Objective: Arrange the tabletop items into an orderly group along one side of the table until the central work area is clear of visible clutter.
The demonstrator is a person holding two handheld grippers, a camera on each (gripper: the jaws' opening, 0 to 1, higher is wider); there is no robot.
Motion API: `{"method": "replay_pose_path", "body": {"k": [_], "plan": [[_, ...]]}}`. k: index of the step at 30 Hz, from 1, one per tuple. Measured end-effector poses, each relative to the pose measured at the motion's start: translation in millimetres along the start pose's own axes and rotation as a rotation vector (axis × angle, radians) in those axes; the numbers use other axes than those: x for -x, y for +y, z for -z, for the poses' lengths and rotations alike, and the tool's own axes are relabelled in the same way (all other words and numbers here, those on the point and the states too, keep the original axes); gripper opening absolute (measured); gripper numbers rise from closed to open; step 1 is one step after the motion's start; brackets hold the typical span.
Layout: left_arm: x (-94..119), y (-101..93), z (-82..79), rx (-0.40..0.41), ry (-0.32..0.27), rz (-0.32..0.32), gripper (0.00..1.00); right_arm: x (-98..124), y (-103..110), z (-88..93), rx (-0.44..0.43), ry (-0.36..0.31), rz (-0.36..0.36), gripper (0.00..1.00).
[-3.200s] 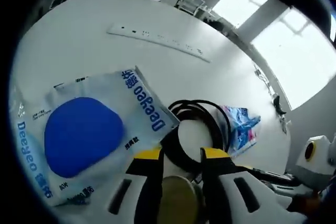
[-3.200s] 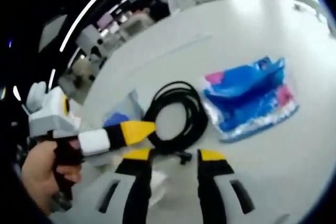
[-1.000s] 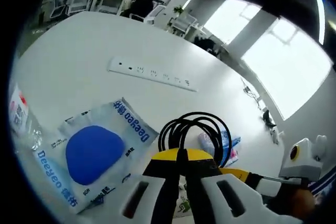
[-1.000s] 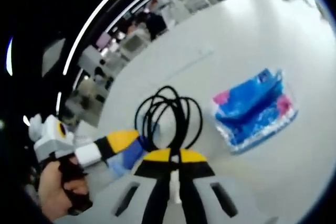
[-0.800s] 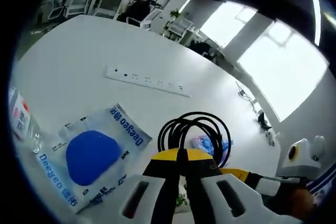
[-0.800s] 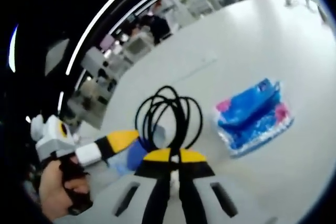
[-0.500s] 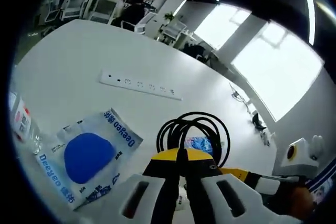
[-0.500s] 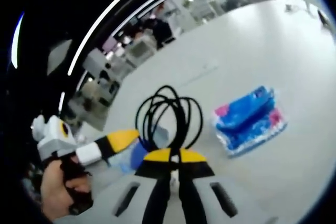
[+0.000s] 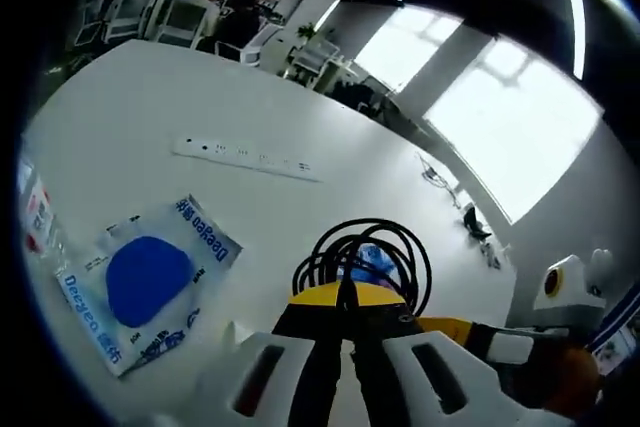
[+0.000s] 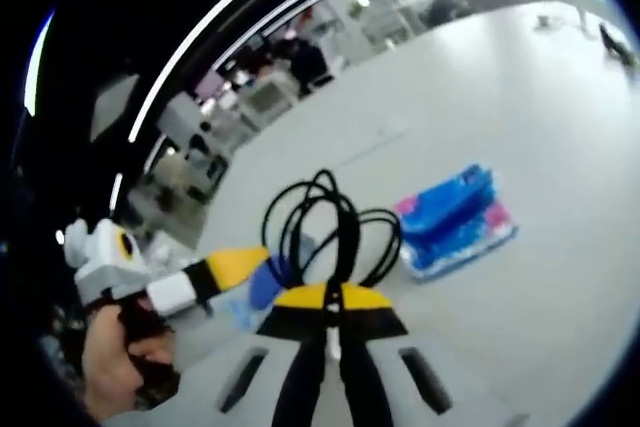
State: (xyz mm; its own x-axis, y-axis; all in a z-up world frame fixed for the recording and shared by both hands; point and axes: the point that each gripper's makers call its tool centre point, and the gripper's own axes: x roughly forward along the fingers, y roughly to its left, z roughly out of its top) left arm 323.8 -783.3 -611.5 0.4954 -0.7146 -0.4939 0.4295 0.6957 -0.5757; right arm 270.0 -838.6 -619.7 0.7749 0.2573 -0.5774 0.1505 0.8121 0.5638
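A coiled black cable (image 9: 366, 250) hangs above the white table (image 9: 130, 97), with my left gripper (image 9: 345, 297) shut on its lower loop. In the right gripper view the same cable (image 10: 330, 225) rises from my right gripper (image 10: 333, 297), which is also shut on it. The left gripper (image 10: 232, 265) comes in from the left there, held by a hand (image 10: 112, 367). The right gripper (image 9: 447, 326) shows at the lower right of the left gripper view. A clear pouch with a blue pad (image 9: 145, 282) lies flat on the table, and a blue and pink pack (image 10: 455, 220) lies beyond the cable.
A long white power strip (image 9: 245, 159) lies across the far part of the table. A small packet with red print (image 9: 35, 219) sits at the left edge. The blue pouch (image 10: 265, 285) peeks out behind the left gripper. Office desks and chairs stand beyond the table.
Both grippers, open around the cable 3.2 s ago, have shut on it and lifted it off the table. The table items now look smaller and farther below.
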Motion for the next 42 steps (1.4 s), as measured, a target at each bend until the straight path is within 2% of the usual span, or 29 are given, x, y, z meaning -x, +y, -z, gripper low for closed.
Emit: {"method": "replay_pose_path", "body": {"k": [14,22,29,36,42], "plan": [[11,-23.4,25.1,-0.023,0.023,0.046,0.01,32,-10,16.1,-0.01,0.001,0.003,0.0],[14,-31.2,44.3,-0.021,0.044,0.065,0.01,43,-20,26.8,-0.025,0.01,0.015,0.0],[17,-28.7,59.9,-0.032,0.056,0.063,0.01,46,-27,42.0,-0.028,0.034,0.018,0.0],[20,-23.7,83.4,-0.026,0.079,0.056,0.01,48,-36,64.0,-0.028,0.079,0.023,0.0],[21,-19.5,94.4,-0.044,0.077,0.046,0.0,45,-41,75.2,-0.019,0.106,0.028,0.0]]}}
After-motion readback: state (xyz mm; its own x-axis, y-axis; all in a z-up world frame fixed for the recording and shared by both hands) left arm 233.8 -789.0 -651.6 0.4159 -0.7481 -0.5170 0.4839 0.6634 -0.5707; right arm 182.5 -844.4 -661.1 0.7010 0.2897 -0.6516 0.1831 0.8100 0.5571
